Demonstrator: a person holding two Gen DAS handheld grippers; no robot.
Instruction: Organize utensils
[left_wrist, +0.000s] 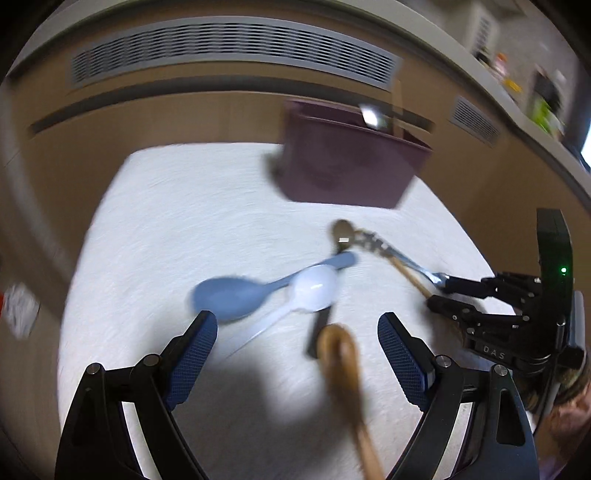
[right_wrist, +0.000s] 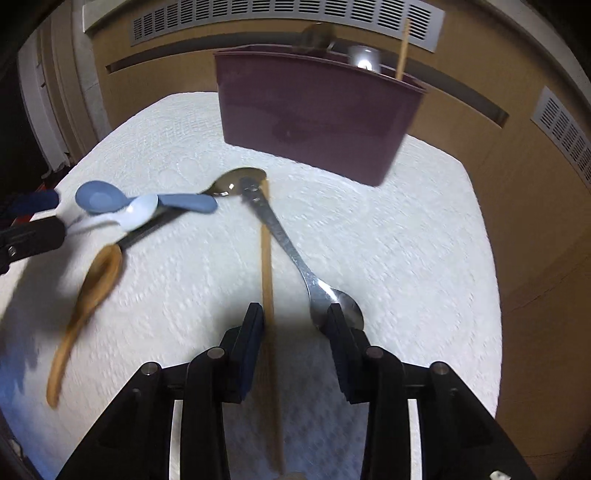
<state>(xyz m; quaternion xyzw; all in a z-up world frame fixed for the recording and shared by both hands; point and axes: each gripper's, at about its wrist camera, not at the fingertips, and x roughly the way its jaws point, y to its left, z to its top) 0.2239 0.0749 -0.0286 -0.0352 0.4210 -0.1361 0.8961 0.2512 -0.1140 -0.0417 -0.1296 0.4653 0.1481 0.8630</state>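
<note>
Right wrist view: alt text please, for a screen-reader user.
The right gripper hangs open over a white cloth, its fingers straddling a wooden chopstick, with a metal spoon bowl at the right finger. Beyond stands a maroon utensil holder; blue, white and wooden spoons lie left.

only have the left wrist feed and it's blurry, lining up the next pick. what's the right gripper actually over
Observer: The right gripper is open, jaws straddling a wooden chopstick, with the metal spoon bowl at its right finger.
Operator: anything already in the bin
Observer: Yes, the purple bin holds an upright chopstick and two metal utensil ends above the rim.
Operator: where's my left gripper relative to the pile
Observer: A left gripper finger sits beside the blue spoon and white spoon; the wooden spoon lies just below.
</note>
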